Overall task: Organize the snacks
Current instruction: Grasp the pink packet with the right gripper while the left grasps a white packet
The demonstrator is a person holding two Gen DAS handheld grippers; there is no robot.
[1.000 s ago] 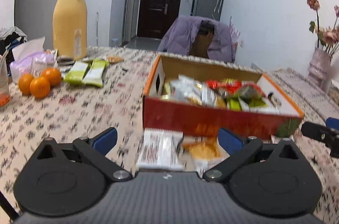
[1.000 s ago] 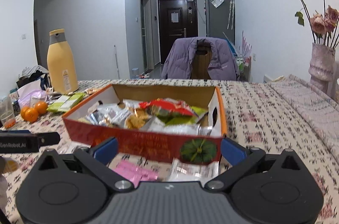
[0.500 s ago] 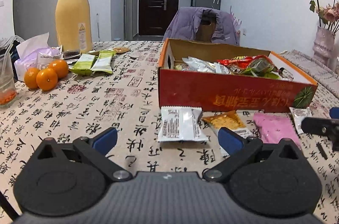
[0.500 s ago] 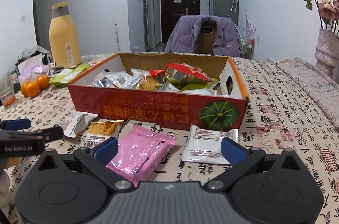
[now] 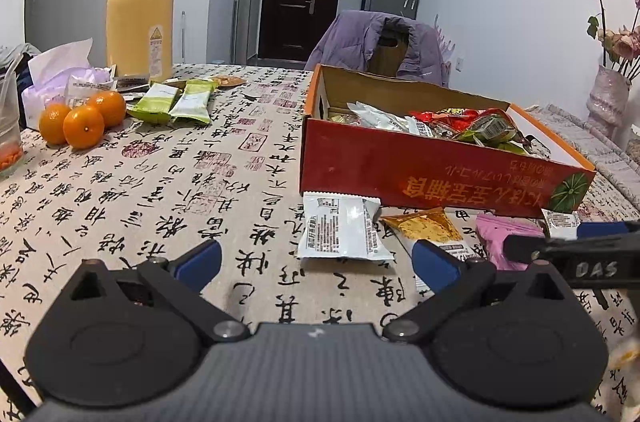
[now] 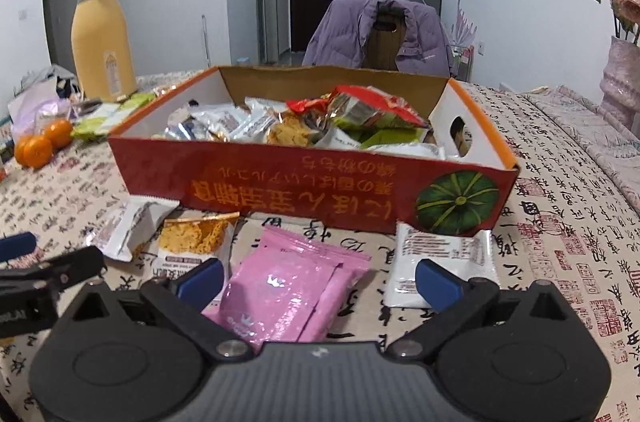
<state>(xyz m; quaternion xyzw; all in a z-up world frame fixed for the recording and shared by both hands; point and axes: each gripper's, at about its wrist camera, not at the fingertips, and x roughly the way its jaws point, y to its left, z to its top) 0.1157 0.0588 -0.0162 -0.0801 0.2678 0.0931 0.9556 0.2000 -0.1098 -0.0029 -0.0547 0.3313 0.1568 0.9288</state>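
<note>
While both tools gape empty, pink packet [image 6: 289, 298] before snack box [image 6: 312, 182]

Both grippers — left gripper [image 5: 316, 262], right gripper [image 6: 319, 280] — hover level, jaws spread wide.
</note>
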